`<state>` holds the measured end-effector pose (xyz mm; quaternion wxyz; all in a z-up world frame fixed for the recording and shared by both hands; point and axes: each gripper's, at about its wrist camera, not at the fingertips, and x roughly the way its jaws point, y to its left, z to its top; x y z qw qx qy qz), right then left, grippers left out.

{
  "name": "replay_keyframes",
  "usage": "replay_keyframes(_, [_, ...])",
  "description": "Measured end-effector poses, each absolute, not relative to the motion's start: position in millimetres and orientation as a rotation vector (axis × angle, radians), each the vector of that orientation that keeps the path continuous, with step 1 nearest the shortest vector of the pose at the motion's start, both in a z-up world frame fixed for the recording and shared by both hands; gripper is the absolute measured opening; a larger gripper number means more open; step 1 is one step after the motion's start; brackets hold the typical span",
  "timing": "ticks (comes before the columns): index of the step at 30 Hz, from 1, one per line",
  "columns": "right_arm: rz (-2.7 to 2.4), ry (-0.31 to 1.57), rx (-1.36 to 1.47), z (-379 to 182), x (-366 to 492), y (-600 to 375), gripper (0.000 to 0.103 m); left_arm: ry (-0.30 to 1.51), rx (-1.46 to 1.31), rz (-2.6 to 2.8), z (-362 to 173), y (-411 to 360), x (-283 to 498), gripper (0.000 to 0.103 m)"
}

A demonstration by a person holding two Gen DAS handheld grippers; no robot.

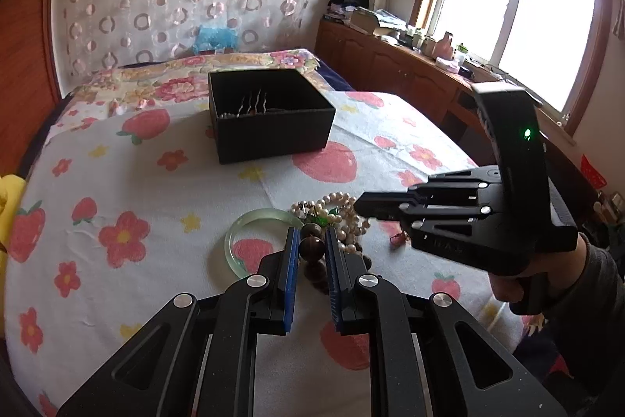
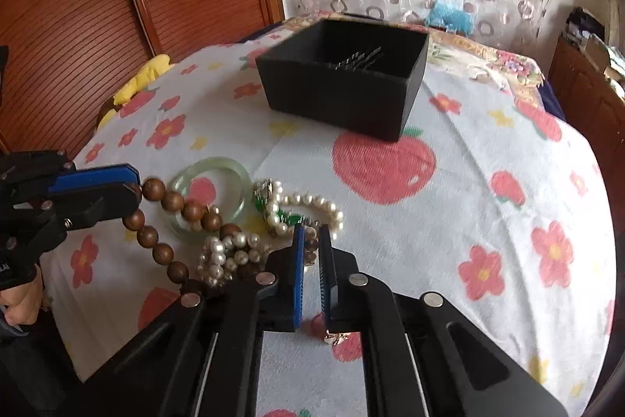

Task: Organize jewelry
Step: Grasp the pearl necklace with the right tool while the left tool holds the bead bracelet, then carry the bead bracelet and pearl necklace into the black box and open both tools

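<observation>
A tangle of jewelry lies on the strawberry-print bedspread (image 1: 164, 190): a pale green jade bangle (image 1: 234, 233) (image 2: 242, 178), a pearl strand (image 1: 340, 200) (image 2: 312, 200) and a brown wooden bead string (image 1: 311, 245) (image 2: 172, 200). My left gripper (image 1: 310, 231) (image 2: 136, 184) is shut on the wooden beads, and the string hangs from it down into the pile. My right gripper (image 2: 311, 229) (image 1: 357, 208) has its tips in the pile, with the jaws narrow around pearls and a bead. A black open box (image 1: 273, 139) (image 2: 336, 96) farther back holds metal hairpins (image 1: 254, 102).
A small gold piece (image 2: 336, 337) lies under my right finger. A hand (image 1: 508, 284) grips the right tool. A wooden wardrobe (image 2: 117, 6) stands left of the bed, with a yellow cushion (image 2: 144, 77) at the bed's edge. A cluttered cabinet (image 1: 390, 65) runs under the window.
</observation>
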<state>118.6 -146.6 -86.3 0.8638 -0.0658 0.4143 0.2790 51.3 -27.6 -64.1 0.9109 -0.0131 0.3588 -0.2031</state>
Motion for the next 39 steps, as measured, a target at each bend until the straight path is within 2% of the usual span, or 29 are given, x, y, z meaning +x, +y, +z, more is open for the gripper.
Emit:
replay_keyframes(21, [0.534, 0.557, -0.164, 43.5, 116.7, -173.9, 0.008, 0.568, -0.015, -0.405, 15.3, -14.7, 55.8, 0.012])
replay_keyframes(39, [0.525, 0.408, -0.178, 117.9, 154.5, -160.3, 0.008, 0.522, 0.022, -0.351, 35.3, -10.4, 103.2, 0.013])
